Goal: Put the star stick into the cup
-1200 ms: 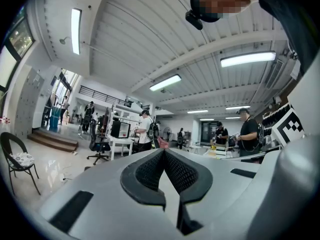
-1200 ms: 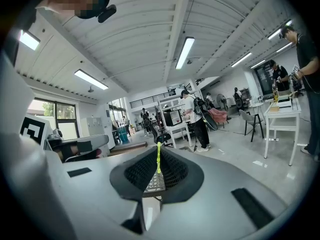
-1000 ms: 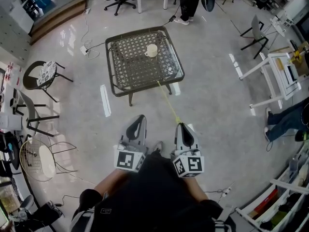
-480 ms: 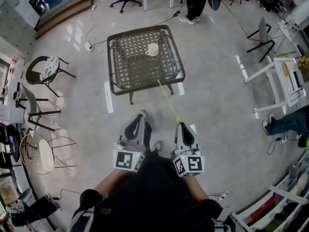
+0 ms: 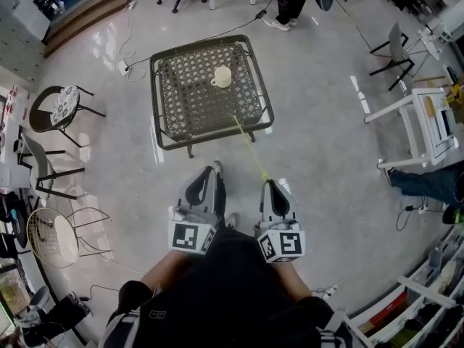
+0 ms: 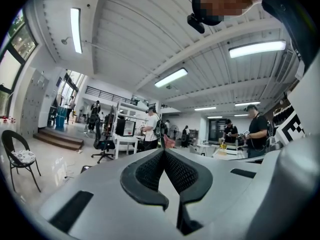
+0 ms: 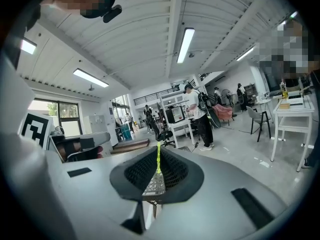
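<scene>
A thin yellow star stick [image 5: 250, 149] runs from my right gripper [image 5: 269, 183] toward the near edge of the dark lattice table [image 5: 168, 125]. A cream cup [image 5: 222, 77] stands upright on the far part of that table. The right gripper is shut on the stick's near end. In the right gripper view the star stick [image 7: 158, 159] rises between the closed jaws of the right gripper [image 7: 158, 153]. My left gripper [image 5: 209, 171] is held beside it near my body, shut and empty. In its own view, the left gripper [image 6: 163, 152] has its pads meeting.
A black chair [image 5: 67, 109] and a round wire frame [image 5: 61, 236] stand at the left. A white table [image 5: 417, 122] is at the right, with a person's legs [image 5: 428, 183] below it. Cables [image 5: 127, 46] lie on the floor beyond the lattice table.
The head view has drifted, so the table and cup sit slightly further left. Both grippers keep their pose close to my body, the right one still gripping the stick.
</scene>
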Demonstrator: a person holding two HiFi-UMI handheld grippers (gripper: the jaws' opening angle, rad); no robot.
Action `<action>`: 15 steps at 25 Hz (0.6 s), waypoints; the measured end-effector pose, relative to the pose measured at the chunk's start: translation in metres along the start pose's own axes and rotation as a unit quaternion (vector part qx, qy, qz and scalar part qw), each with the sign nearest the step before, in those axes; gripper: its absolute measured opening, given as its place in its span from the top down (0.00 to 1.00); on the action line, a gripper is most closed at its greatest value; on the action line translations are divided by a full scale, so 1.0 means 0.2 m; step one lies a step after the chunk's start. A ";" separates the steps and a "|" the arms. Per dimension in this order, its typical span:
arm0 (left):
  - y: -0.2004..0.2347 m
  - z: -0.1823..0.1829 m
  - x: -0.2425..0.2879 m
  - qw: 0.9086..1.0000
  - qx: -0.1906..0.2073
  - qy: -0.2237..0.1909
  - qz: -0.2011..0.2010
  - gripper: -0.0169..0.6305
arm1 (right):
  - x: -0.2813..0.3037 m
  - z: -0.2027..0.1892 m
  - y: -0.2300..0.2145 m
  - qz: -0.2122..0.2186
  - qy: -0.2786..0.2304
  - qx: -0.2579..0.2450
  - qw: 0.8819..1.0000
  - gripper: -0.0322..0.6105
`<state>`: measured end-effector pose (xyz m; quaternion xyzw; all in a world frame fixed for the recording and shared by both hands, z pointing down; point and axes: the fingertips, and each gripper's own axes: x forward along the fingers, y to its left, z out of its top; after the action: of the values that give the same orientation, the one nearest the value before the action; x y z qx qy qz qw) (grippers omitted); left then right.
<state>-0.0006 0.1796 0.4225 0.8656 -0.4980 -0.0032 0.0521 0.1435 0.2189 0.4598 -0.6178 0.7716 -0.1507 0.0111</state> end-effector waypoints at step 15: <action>0.53 0.10 0.84 0.999 -0.008 0.014 -0.029 0.95 | 0.94 0.21 -0.15 -0.031 0.026 -0.008 0.999 0.92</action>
<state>-0.0077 -0.0194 0.4208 0.8794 -0.4716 0.0036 0.0658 0.1357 0.0250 0.4586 -0.6371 0.7535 -0.1610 -0.0185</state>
